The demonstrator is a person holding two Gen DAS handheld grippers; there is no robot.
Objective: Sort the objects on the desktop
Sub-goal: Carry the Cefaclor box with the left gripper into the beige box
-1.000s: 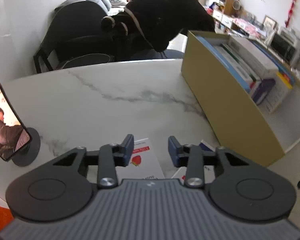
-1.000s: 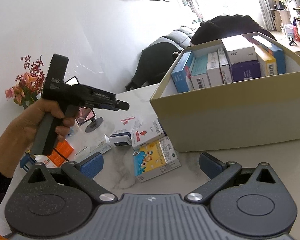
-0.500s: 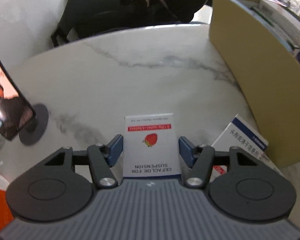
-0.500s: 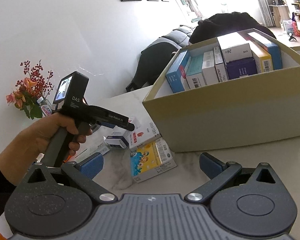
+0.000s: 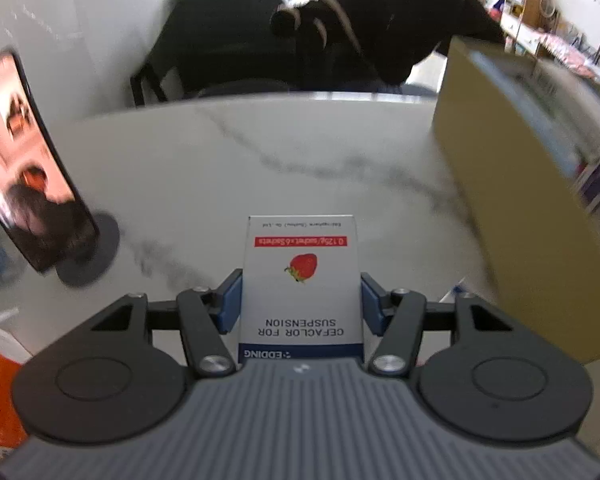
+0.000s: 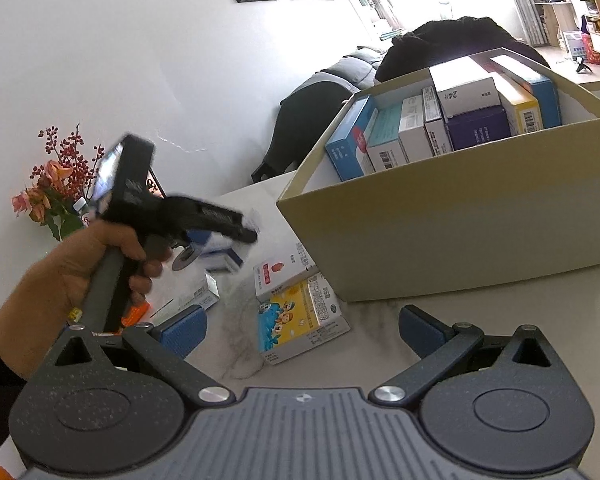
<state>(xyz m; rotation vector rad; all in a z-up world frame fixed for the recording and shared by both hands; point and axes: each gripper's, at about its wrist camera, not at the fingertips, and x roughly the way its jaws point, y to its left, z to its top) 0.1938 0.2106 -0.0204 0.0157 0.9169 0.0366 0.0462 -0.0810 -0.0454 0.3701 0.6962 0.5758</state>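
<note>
- Pads of left gripper [image 5: 301, 300] pinch the Cefaclor carton [image 5: 301, 280] by its long sides, left of the cardboard box [image 5: 512, 216].
- Carton seems light and crushable; gentle side hold suits it.
- Right gripper [image 6: 300, 330] is spread, holding nothing.

Hand-held gripper [image 6: 300, 330] (jaws wide), cardboard box [image 6: 460, 216]

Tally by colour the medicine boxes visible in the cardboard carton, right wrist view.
Blue cardboard medicine boxes: 2
Teal cardboard box: 1
White cardboard boxes: 3
Dark purple cardboard box: 1
Yellow cardboard box: 1
Total: 8 visible in the tan cardboard carton.
</note>
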